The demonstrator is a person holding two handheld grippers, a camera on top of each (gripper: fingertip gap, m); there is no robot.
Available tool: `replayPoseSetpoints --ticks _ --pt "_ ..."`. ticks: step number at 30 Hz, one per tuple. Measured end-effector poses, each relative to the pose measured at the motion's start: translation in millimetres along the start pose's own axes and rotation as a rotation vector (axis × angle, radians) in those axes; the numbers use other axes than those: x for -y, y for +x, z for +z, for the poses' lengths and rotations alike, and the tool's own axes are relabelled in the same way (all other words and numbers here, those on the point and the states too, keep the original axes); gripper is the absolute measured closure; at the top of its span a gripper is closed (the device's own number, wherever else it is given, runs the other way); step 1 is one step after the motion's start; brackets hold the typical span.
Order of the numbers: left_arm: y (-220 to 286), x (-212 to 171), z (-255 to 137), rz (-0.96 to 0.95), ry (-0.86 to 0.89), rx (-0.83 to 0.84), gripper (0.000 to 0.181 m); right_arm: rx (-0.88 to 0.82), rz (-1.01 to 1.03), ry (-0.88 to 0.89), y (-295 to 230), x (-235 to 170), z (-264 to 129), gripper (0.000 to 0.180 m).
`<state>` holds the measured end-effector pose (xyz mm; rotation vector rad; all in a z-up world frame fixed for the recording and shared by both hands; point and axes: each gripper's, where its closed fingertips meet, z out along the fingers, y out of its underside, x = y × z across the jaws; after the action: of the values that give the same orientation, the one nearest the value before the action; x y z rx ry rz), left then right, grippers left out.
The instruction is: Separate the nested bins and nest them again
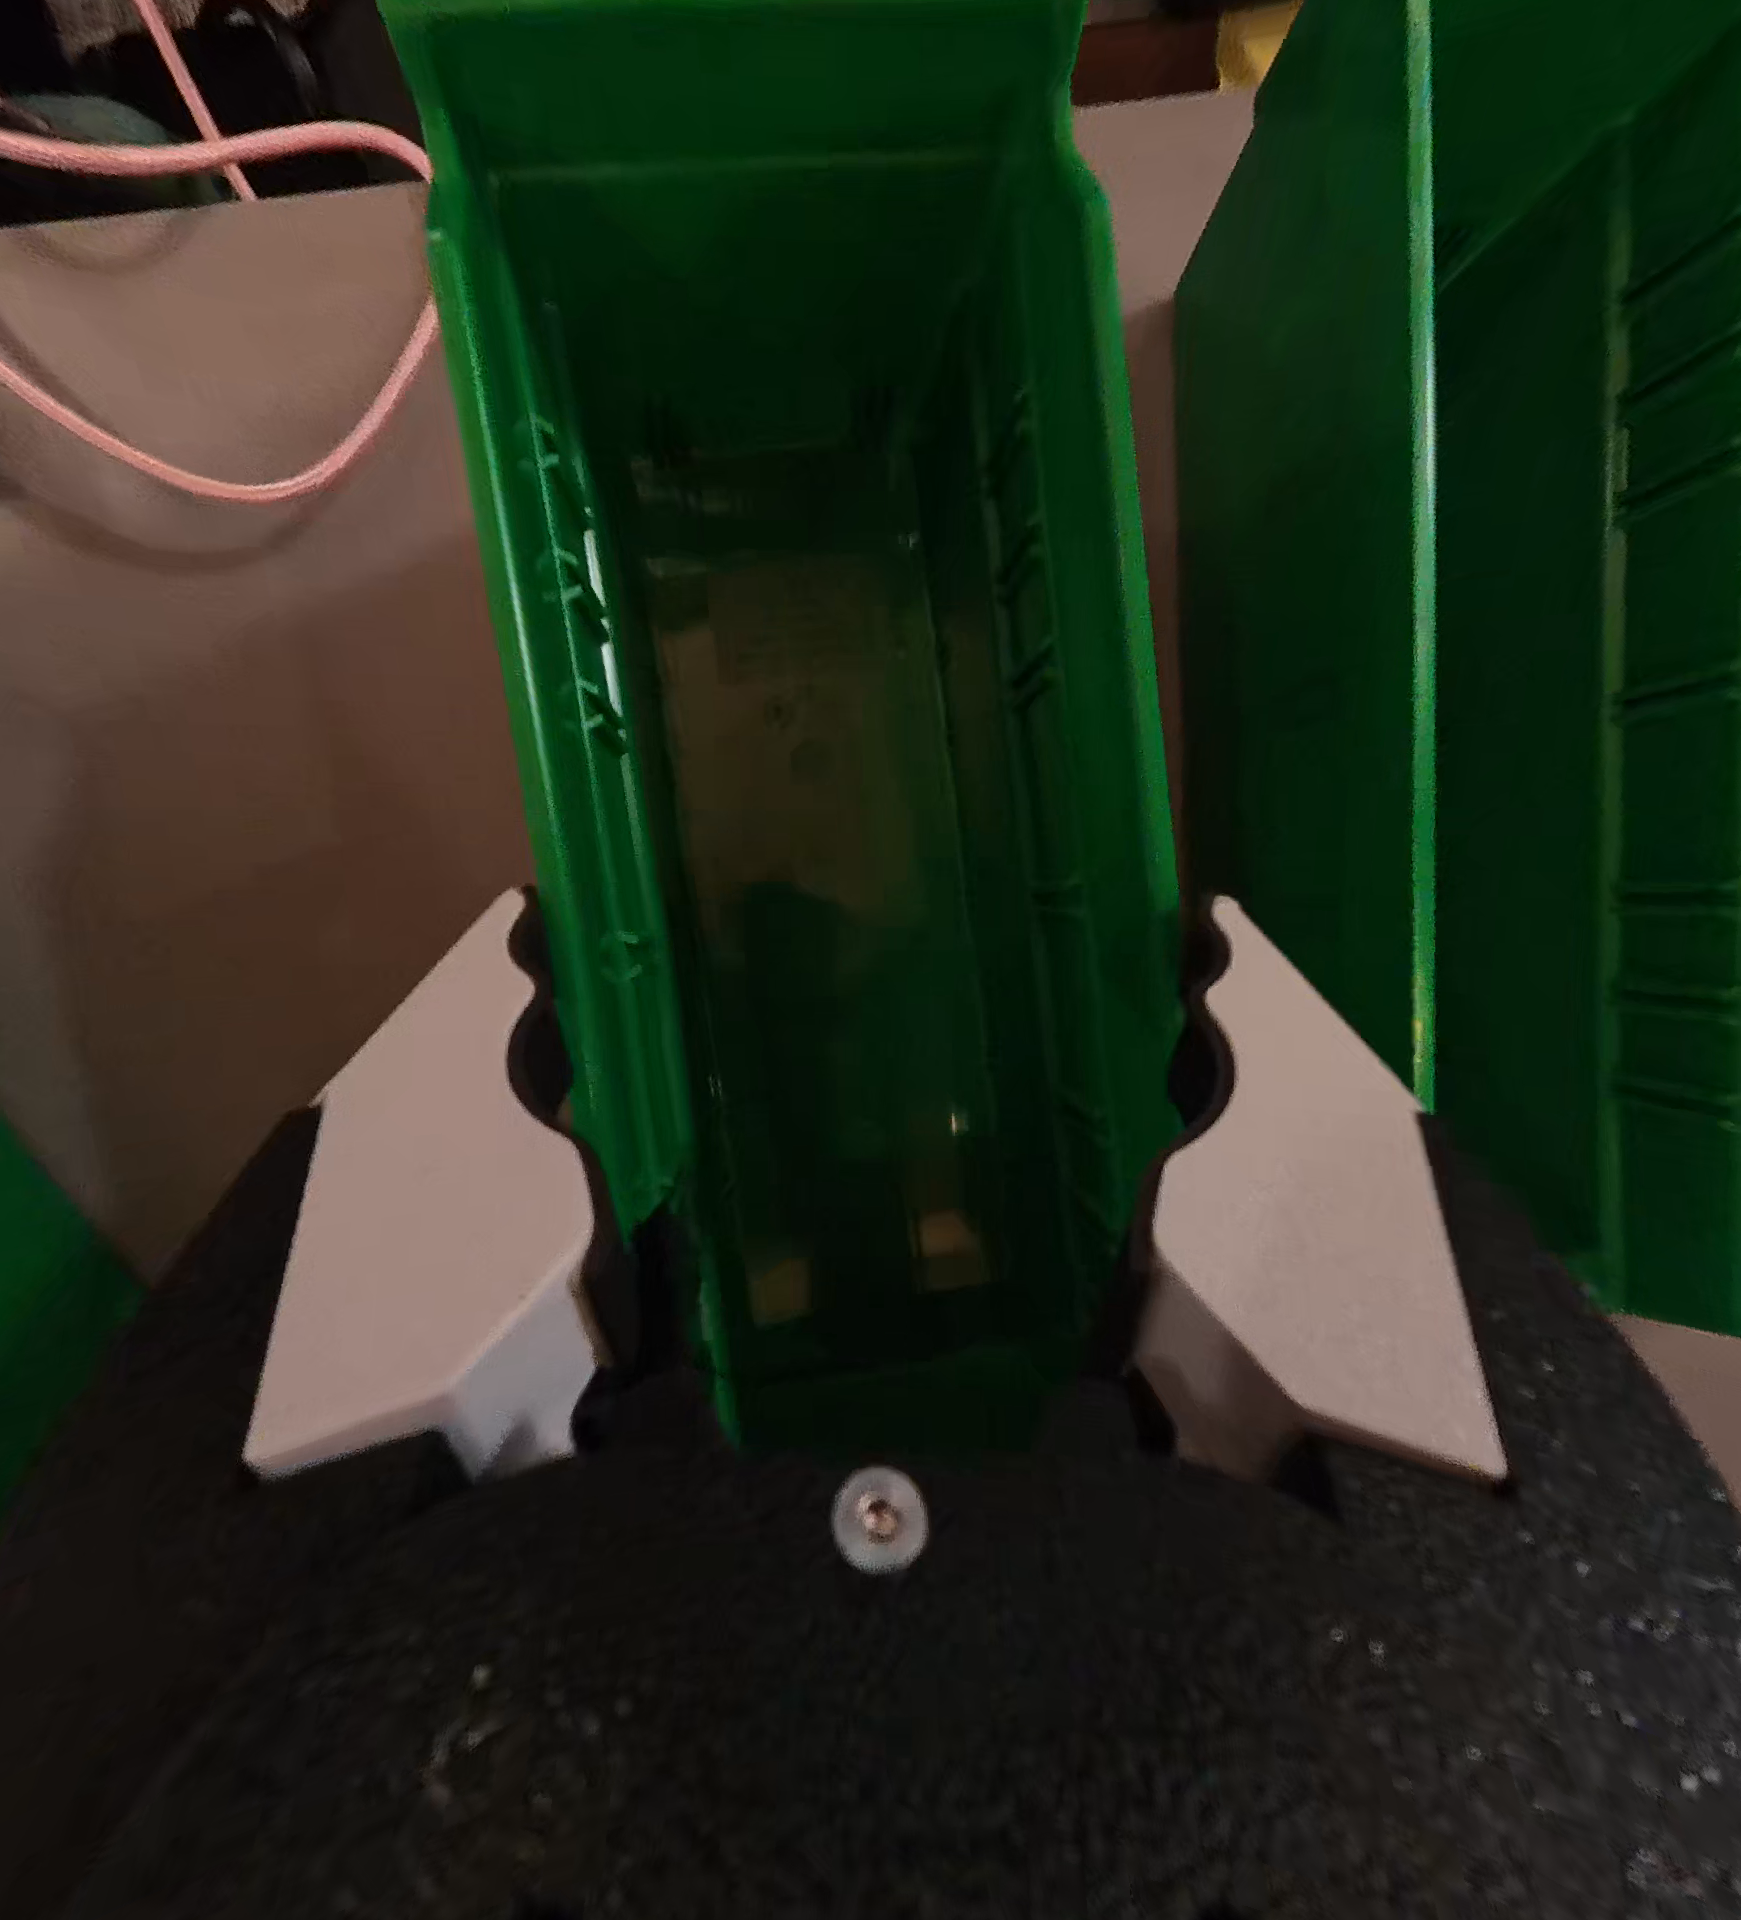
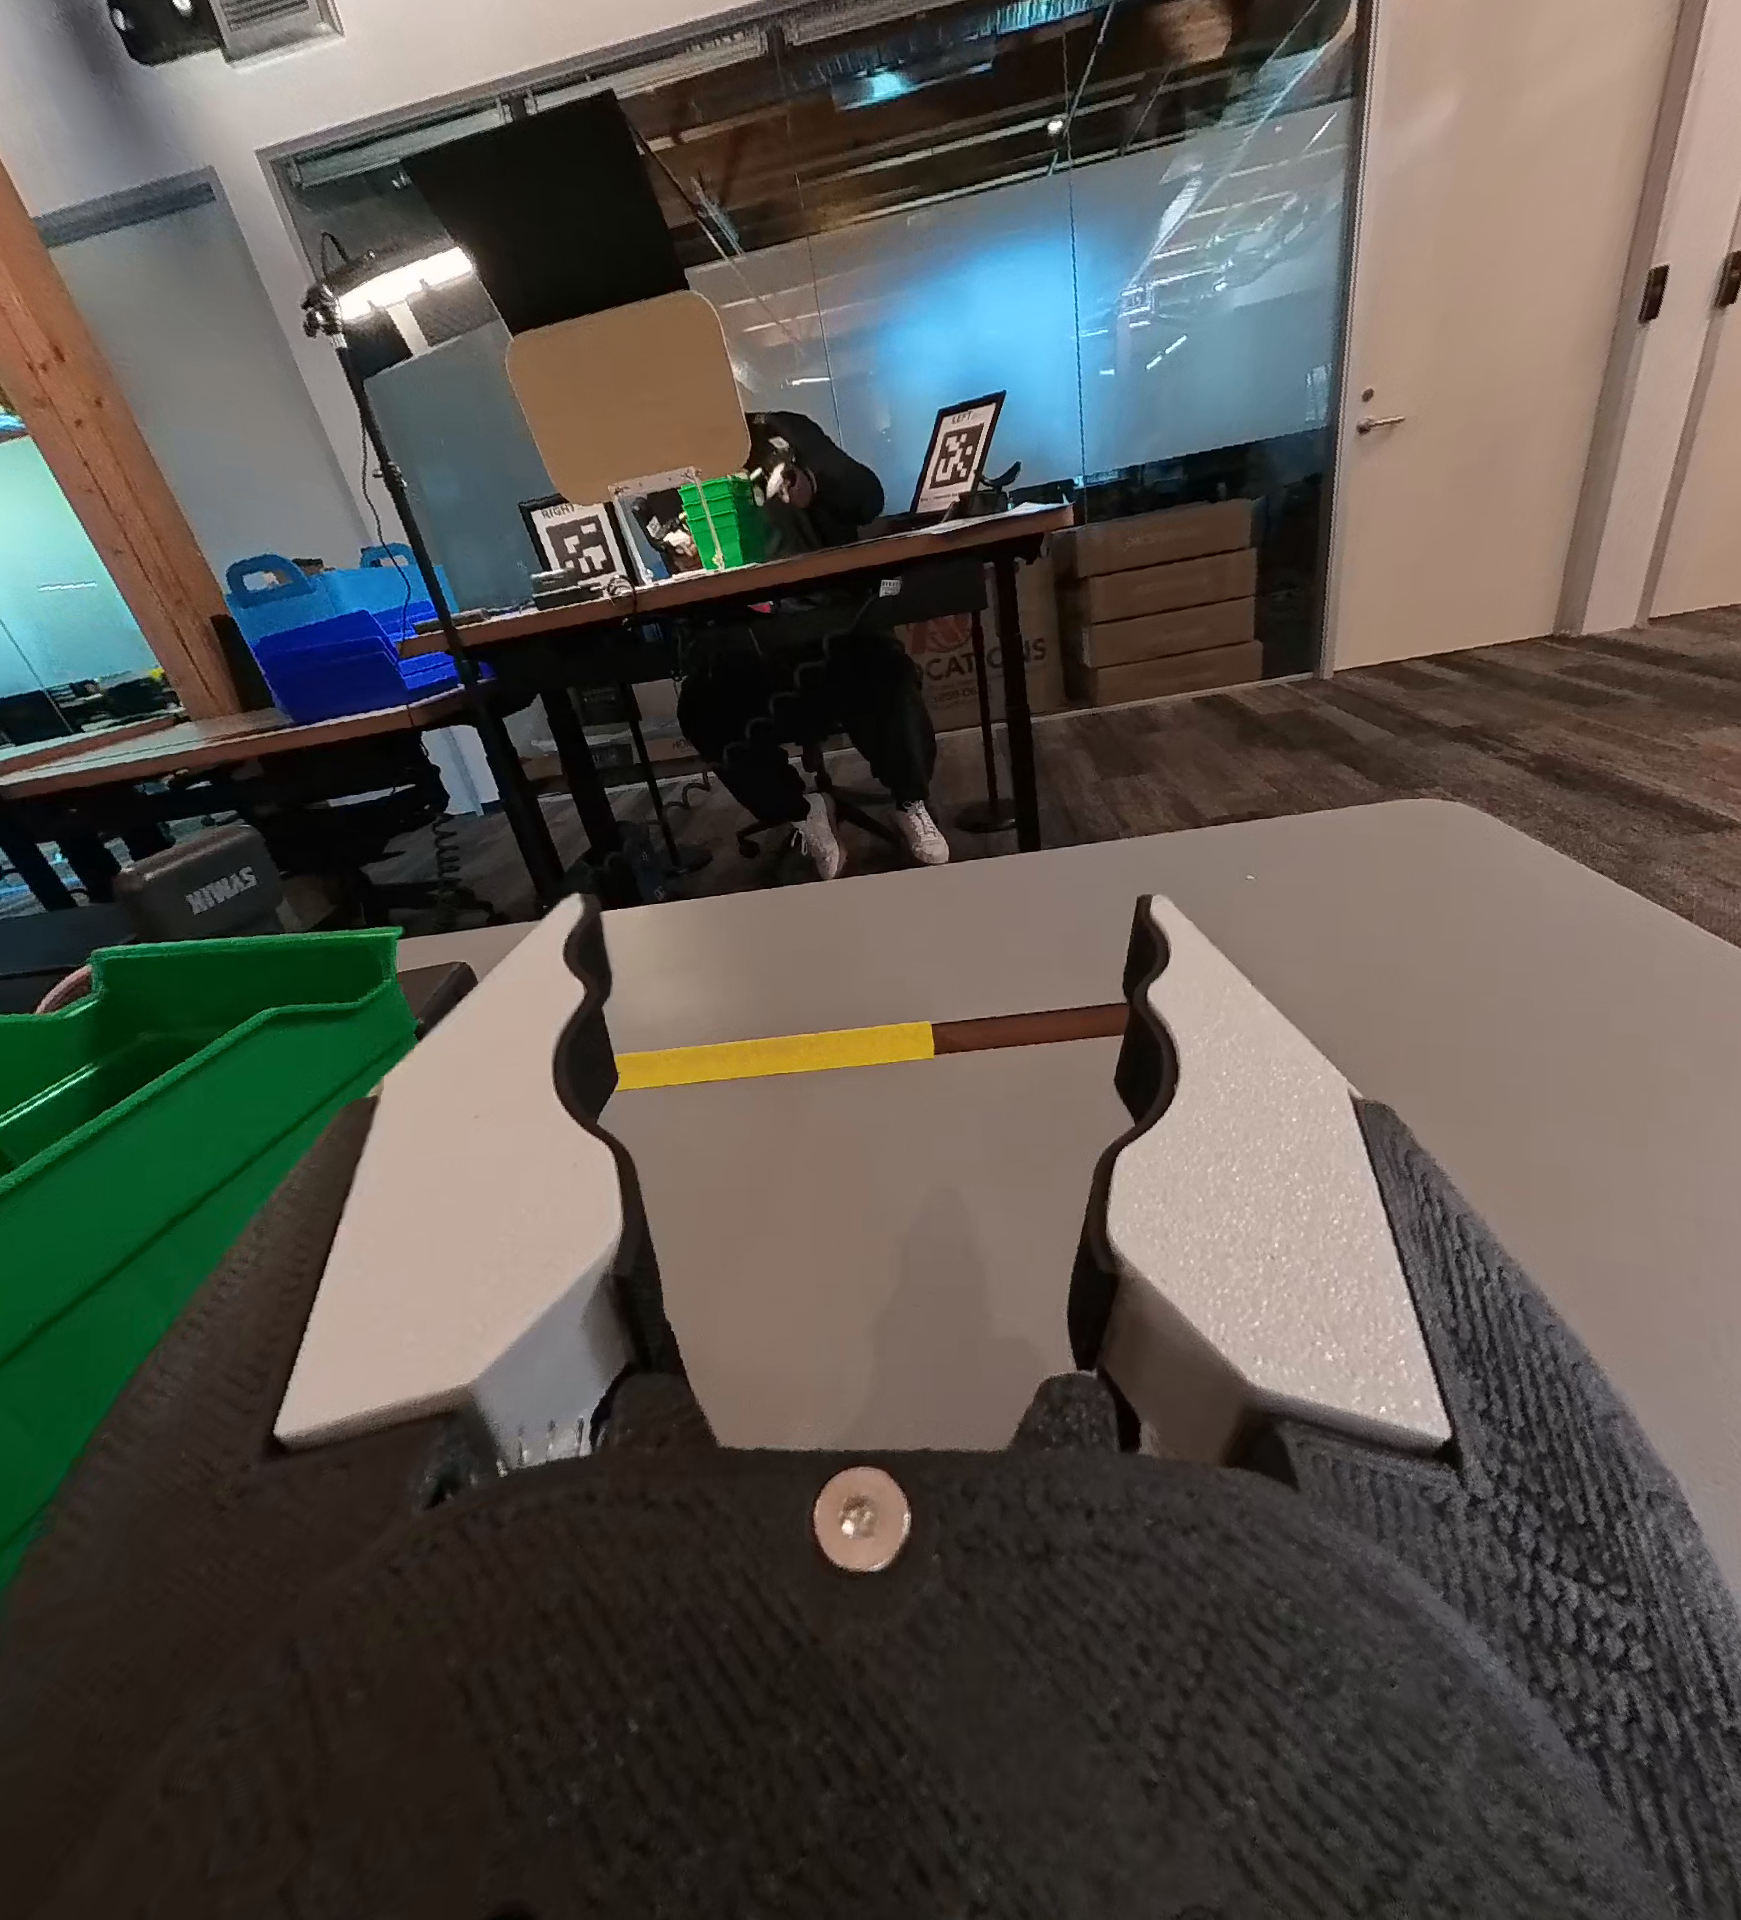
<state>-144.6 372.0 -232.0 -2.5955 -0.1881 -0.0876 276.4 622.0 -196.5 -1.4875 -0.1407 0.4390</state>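
Your left gripper (image 1: pixel 866 1049) pinches a glossy, smooth green plastic bin (image 1: pixel 793 623). Your right gripper (image 2: pixel 864 1039) has a rough, grainy black body, matt white fingers (image 2: pixel 1250 1195) and a shiny metal screw (image 2: pixel 861 1524). The table (image 2: pixel 1468 987) looks smooth, matt grey.

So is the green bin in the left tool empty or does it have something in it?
Empty. The left wrist view looks straight into the green bin held in the left tool; only bare, glossy floor and walls show.

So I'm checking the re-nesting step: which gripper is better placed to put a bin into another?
Probably left. The left gripper is clamped on a green bin, with another bin close beside it. The right gripper is open and empty over bare table.
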Motion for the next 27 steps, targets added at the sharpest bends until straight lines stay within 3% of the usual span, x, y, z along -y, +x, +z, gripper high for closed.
replayPoseSetpoints --ticks 3,6,9,13,19,22,27 --pt "6 8 -7 -0.016 0.107 -0.067 0.021 0.014 0.002 0.035 -3 4 -3 0.075" --pt "12 20 -45 0.031 0.323 -0.09 0.021 0.028 -0.002 0.054 -5 7 -5 0.071" --pt "3 13 -108 0.1 0.557 -0.006 0.021 0.022 -0.027 0.071 -5 9 -7 0.07" --pt "-33 -42 -176 0.092 0.715 0.105 0.021 0.03 -0.018 0.094 -9 12 -9 0.068" --pt "-154 -139 -238 -0.087 1.044 0.436 0.028 -0.016 -0.07 0.158 -5 24 -26 0.068" --pt "-206 -190 -245 -0.214 1.102 0.56 0.033 -0.072 -0.106 0.203 1 33 -42 0.069" --pt "-268 -251 -205 -0.444 1.005 0.562 0.042 -0.139 -0.183 0.214 -2 38 -73 0.069"
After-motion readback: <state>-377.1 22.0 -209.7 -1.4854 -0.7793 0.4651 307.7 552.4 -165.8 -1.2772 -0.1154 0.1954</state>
